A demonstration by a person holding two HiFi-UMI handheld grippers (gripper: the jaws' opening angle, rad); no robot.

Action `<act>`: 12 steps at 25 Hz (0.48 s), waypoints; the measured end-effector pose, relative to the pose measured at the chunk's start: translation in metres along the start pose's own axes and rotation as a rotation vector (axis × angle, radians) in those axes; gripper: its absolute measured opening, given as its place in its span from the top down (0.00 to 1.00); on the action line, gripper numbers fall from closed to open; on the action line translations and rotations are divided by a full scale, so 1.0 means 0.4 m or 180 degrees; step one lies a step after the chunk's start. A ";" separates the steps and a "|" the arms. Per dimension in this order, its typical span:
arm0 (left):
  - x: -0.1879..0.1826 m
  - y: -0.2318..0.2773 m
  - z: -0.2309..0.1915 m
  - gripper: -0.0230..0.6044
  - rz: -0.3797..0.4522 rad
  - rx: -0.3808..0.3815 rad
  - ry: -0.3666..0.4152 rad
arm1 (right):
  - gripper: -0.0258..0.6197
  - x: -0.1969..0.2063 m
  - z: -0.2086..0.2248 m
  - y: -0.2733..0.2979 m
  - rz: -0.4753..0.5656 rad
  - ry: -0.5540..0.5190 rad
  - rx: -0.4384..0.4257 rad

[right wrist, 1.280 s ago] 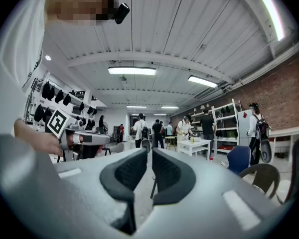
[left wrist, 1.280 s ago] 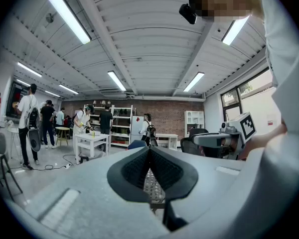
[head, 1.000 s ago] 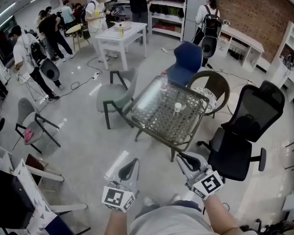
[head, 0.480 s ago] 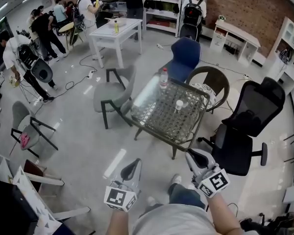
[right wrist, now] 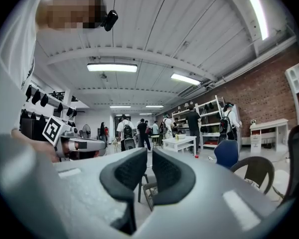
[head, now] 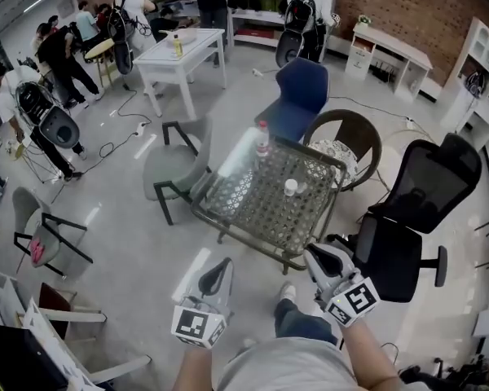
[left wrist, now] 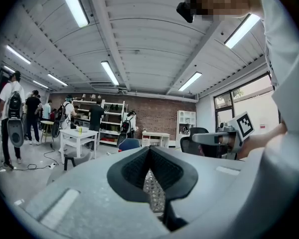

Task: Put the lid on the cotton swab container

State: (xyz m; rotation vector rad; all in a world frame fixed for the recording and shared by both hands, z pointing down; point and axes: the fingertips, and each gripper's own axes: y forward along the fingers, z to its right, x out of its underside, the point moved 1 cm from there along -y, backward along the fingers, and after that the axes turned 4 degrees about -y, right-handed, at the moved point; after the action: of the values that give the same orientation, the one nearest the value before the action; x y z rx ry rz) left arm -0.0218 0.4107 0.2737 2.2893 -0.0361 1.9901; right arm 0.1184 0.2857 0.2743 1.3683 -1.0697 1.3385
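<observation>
A small white round container (head: pixel 290 187) stands on the glass-topped wicker table (head: pixel 253 218), too small for me to tell whether it has a lid. Both grippers are held level, short of the table's near edge. In the head view my left gripper (head: pixel 216 277) is at lower left, and in the left gripper view (left wrist: pixel 149 151) its pads meet with nothing between them. My right gripper (head: pixel 326 261) is at lower right. The right gripper view shows this gripper (right wrist: pixel 149 156) with a narrow gap between its pads and nothing in it.
A clear bottle with a red cap (head: pixel 262 139) stands at the table's far edge. Around the table are a black office chair (head: pixel 407 218), a brown round chair (head: pixel 346 141), a blue chair (head: pixel 297 96) and a grey chair (head: pixel 175 165). People stand by a white table (head: pixel 175 55) and shelves.
I have walked closer to the table and it has drawn nearer in the head view. Both grippers have come forward with me, their jaws unchanged.
</observation>
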 end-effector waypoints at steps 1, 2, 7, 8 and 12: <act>-0.001 0.036 -0.006 0.95 -0.0016 -0.0005 -0.0012 | 0.91 0.002 0.031 0.013 -0.0009 0.0017 -0.0003; 0.000 0.071 -0.009 0.95 -0.0034 -0.0007 -0.0021 | 0.91 0.005 0.062 0.025 -0.0014 0.0029 -0.0007; 0.004 0.242 -0.004 0.95 -0.0151 -0.0001 0.0018 | 0.91 0.022 0.213 0.063 -0.0021 0.0128 0.0011; 0.003 0.278 0.001 0.95 -0.0171 0.0005 0.0039 | 0.91 0.026 0.245 0.068 -0.0027 0.0149 0.0015; -0.005 0.418 0.013 0.95 -0.0255 0.0008 0.0143 | 0.91 0.035 0.372 0.092 -0.0039 0.0192 -0.0016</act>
State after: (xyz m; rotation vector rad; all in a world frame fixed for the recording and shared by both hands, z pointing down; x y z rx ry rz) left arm -0.0318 0.2440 0.2820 2.2096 0.0608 2.0022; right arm 0.1134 0.1326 0.2906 1.3205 -1.0223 1.3588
